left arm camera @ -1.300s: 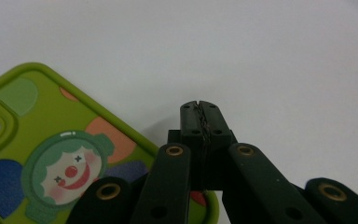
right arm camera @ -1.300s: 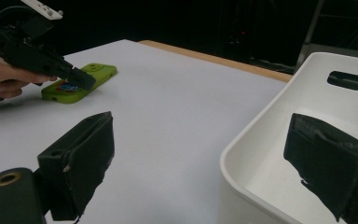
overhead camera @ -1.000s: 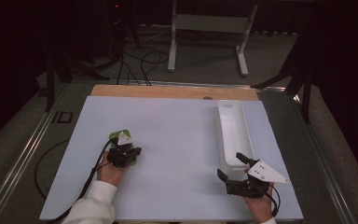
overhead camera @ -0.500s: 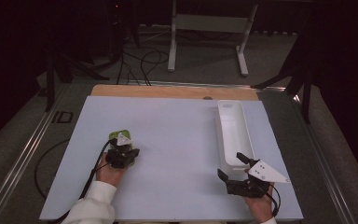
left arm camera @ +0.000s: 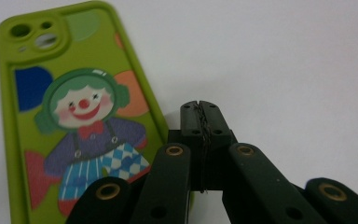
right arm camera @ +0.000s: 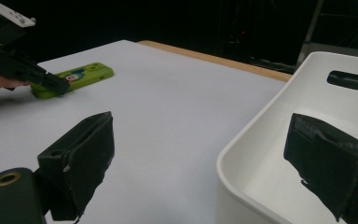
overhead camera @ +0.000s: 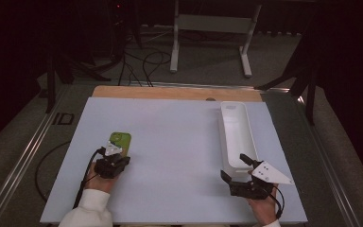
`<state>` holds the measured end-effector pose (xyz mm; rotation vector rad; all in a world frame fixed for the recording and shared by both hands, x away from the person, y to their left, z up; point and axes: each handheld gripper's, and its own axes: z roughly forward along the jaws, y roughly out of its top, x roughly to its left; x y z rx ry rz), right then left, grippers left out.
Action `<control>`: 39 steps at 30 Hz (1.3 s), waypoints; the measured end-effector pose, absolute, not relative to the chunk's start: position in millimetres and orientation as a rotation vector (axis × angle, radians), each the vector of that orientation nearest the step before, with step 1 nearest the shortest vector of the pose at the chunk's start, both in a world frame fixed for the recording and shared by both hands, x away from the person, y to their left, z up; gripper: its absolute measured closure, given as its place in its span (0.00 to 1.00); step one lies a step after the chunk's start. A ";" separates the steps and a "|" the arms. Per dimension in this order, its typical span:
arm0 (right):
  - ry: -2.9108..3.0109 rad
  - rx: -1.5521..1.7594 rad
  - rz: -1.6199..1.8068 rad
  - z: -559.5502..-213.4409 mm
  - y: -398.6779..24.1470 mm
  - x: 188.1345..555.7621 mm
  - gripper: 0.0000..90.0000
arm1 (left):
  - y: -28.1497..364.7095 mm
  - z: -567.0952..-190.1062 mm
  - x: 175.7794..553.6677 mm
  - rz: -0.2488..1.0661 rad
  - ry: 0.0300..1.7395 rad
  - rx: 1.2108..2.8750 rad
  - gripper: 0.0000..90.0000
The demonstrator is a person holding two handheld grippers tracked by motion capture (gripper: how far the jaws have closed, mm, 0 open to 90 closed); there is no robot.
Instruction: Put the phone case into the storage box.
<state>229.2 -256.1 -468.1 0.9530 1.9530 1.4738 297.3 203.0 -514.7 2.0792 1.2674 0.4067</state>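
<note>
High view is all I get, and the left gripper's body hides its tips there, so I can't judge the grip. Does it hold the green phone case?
Observer: No. In the left gripper view the left gripper's jaws are shut on each other with nothing between them, tips over the bare table beside the phone case.
Operator: Which face of the case is up?
Observer: The back: a clown print, with the camera cutouts at the far end.
Operator: And the right gripper?
Observer: The right gripper is open, one jaw inside the near end of the white bin, the other outside it.
</note>
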 end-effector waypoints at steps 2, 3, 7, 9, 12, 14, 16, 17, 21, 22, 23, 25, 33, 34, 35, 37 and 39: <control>1.961 0.948 1.472 -468.1 -255.9 230.0 0.09 | 207.3 -515.6 295.2 0.412 1.276 2.080 1.00; 1.962 0.949 1.471 -468.1 -255.4 230.2 0.09 | 209.4 -516.4 294.2 0.413 1.279 2.077 1.00; 1.961 0.948 1.473 -467.4 -255.2 231.3 0.09 | 216.8 -518.1 289.4 0.427 1.290 2.075 1.00; 1.960 0.949 1.473 -467.6 -255.9 232.5 0.09 | 219.4 -518.1 288.3 0.434 1.296 2.073 1.00; 1.960 0.957 1.473 -468.1 -257.1 234.3 0.09 | 222.5 -518.6 286.9 0.442 1.299 2.068 1.00; 1.963 0.960 1.471 -468.3 -256.8 234.8 0.09 | 224.3 -518.9 286.3 0.443 1.301 2.064 1.00; 1.964 0.958 1.470 -468.6 -256.7 235.5 0.09 | 225.0 -519.0 286.2 0.444 1.303 2.061 1.00; 1.968 0.957 1.469 -468.8 -256.8 236.4 0.09 | 226.5 -519.3 285.8 0.443 1.307 2.057 1.00; 1.975 0.953 1.466 -468.3 -256.6 239.0 0.09 | 228.2 -519.8 284.6 0.450 1.308 2.049 1.00; 1.975 0.954 1.472 -468.2 -256.8 239.4 0.09 | 228.1 -519.6 284.1 0.460 1.303 2.052 1.00; 1.976 0.961 1.472 -468.1 -256.8 239.8 0.09 | 228.1 -519.2 283.2 0.465 1.288 2.046 1.00; 1.976 0.962 1.475 -468.6 -257.2 240.5 0.09 | 228.8 -516.2 280.6 0.469 1.251 2.030 0.98; 1.968 0.945 1.492 -469.2 -257.9 240.6 0.09 | 238.7 -498.6 263.4 0.517 1.126 1.919 0.81; 1.970 0.941 1.491 -469.5 -257.9 240.8 0.10 | 240.3 -496.4 260.5 0.533 1.126 1.898 0.76; 1.971 0.938 1.492 -469.7 -257.9 240.8 0.10 | 242.4 -494.3 257.9 0.536 1.116 1.880 0.70; 1.969 0.938 1.497 -470.0 -257.6 240.7 0.10 | 244.7 -491.7 254.3 0.549 1.095 1.860 0.66; 1.968 0.938 1.501 -470.1 -257.6 240.8 0.10 | 248.2 -488.1 249.9 0.557 1.074 1.836 0.62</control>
